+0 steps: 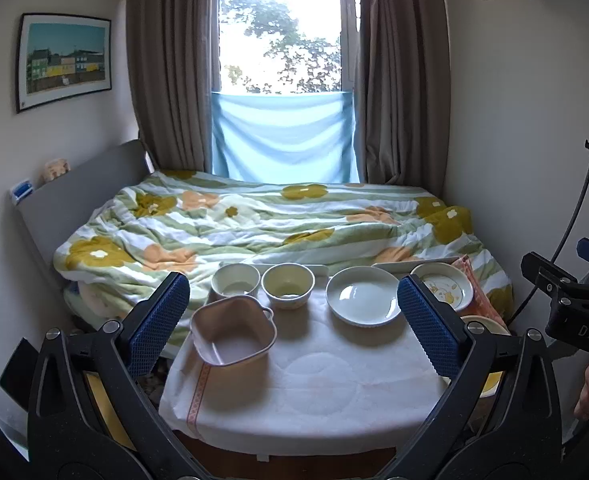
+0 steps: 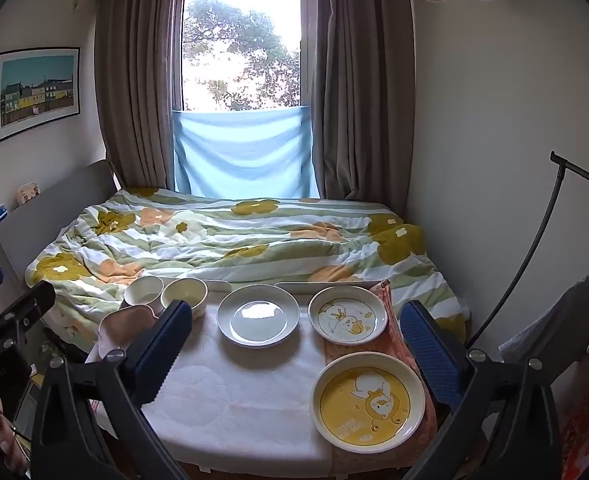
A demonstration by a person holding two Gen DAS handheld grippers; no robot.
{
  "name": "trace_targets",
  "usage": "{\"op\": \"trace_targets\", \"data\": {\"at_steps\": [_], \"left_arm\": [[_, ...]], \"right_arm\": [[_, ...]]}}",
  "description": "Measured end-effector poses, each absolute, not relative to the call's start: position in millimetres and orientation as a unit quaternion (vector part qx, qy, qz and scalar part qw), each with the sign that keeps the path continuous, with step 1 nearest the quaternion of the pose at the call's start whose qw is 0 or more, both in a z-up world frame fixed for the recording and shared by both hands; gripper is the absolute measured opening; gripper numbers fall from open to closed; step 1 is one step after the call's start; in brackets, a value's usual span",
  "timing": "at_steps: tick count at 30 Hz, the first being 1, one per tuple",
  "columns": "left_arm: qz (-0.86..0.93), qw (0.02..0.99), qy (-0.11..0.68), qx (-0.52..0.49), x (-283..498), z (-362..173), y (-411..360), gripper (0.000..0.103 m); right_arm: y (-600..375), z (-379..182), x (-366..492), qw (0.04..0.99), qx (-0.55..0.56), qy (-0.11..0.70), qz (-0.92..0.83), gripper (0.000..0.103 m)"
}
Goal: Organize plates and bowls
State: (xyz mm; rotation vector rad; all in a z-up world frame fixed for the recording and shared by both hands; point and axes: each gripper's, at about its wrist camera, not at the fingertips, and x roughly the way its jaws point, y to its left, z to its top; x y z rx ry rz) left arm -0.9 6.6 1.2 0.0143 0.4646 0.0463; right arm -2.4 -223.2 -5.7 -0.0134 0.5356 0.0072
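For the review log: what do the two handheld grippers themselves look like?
Both match: the left gripper and right gripper have black plastic arms with silver screws, ending in fingers with blue pads of dimpled texture. White letters "DAS" mark the right gripper's black body in the left view.

Both the left tongs (image 1: 292, 322) and the right tongs (image 2: 292, 344) are black plastic frames with silver screws at the pivots and blue, finely knurled pads on the fingers (image 1: 158, 320), one body lettered in what looks like "DAS"
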Motion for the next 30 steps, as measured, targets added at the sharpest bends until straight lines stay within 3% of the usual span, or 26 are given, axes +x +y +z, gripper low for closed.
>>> {"op": "trace_targets", "data": {"at_steps": [30], "left_arm": [[0.016, 0.973, 0.23, 0.003, 4.2, 3.2, -1.3, 0.103]], "right_arm": [[-216.1, -11.1, -3.0, 0.963, -0.011, 0.269, -0.008, 0.103]]}}
